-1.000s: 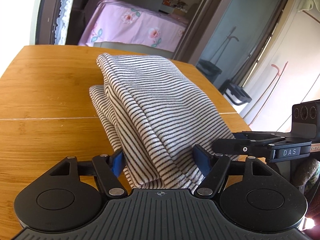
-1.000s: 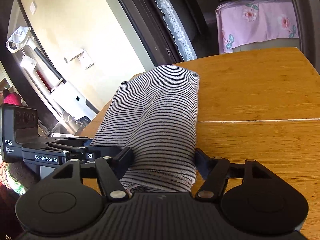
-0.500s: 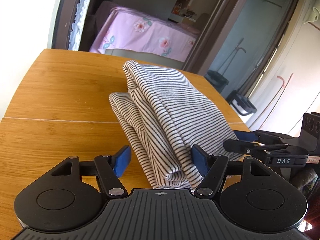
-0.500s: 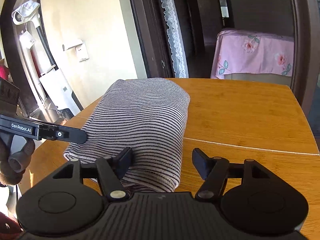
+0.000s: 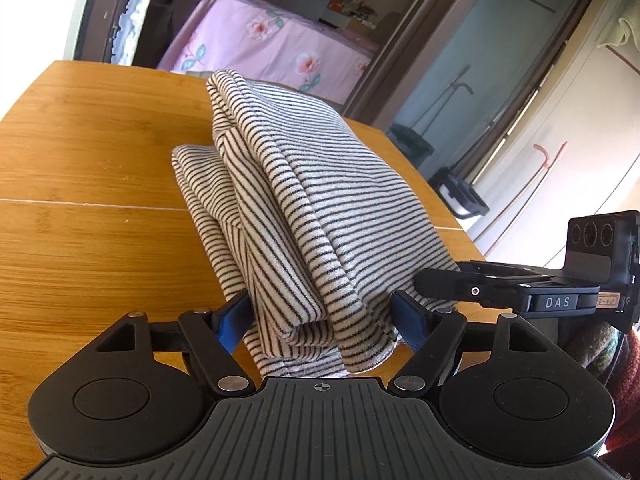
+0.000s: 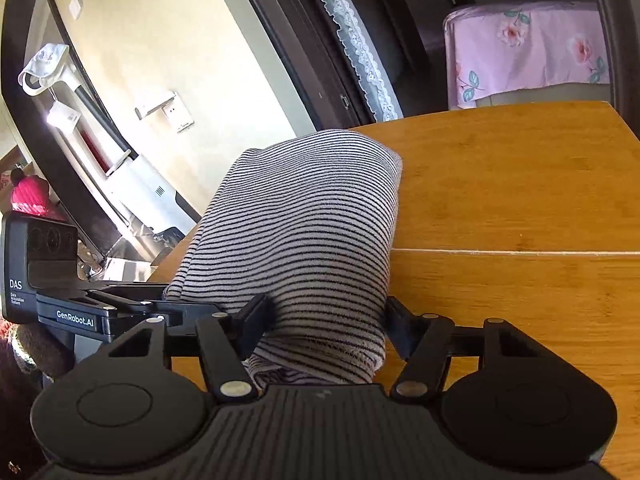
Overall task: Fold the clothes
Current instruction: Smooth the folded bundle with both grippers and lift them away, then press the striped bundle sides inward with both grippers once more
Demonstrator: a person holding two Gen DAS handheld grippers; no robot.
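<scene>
A folded grey-and-black striped garment (image 5: 304, 200) lies in a thick stack on the wooden table (image 5: 100, 160). My left gripper (image 5: 320, 312) is open, its blue-padded fingers (image 5: 236, 316) straddling the near end of the stack and touching the fabric on both sides. The right gripper's body (image 5: 500, 292) reaches in from the right at the same end. In the right wrist view the garment (image 6: 304, 220) bulges between the spread fingers of my open right gripper (image 6: 324, 320), and the left gripper's body (image 6: 100, 312) lies beside its left finger.
A seam line (image 6: 520, 253) crosses the table (image 6: 520, 200). The table edge (image 5: 440, 208) runs close along the garment's right side. Beyond the far edge stands furniture under a pink floral cloth (image 5: 260, 40). Bare wood lies left of the garment in the left wrist view.
Half a second ago both grippers sat back with the garment's end only partly between the fingers. Both have come forward again, so the end fills each jaw. Finger spacing looks unchanged.
</scene>
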